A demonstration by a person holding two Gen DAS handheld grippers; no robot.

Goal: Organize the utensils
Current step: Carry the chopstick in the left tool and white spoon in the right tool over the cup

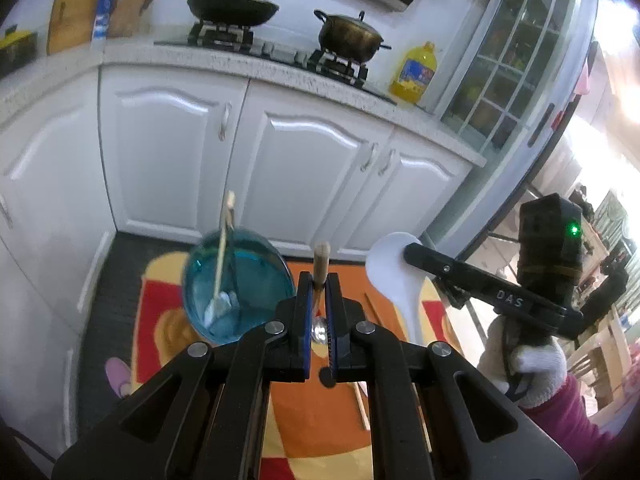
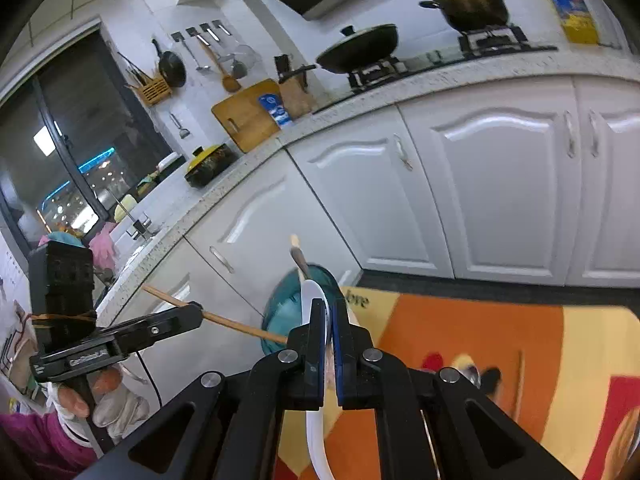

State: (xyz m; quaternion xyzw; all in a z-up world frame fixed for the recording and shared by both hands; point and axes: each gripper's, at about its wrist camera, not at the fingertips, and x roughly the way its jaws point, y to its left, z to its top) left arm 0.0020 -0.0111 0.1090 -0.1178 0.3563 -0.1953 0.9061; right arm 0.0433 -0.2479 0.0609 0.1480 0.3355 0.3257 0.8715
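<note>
Pointing away upward, the wooden-handled spoon (image 1: 321, 258) sits clamped in the left gripper (image 1: 319, 280); right gripper (image 2: 329, 308) clamps the white ladle (image 2: 310, 292).

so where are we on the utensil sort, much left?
Done: one wooden-handled utensil stands in the blue bowl. In hand: left gripper clamps a wooden-handled spoon; right gripper clamps the white ladle. Left: chopsticks on the mat.

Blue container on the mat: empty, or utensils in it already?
Not empty. The blue container already holds a utensil with a pale stick handle leaning inside, its whitish end on the bottom.
</note>
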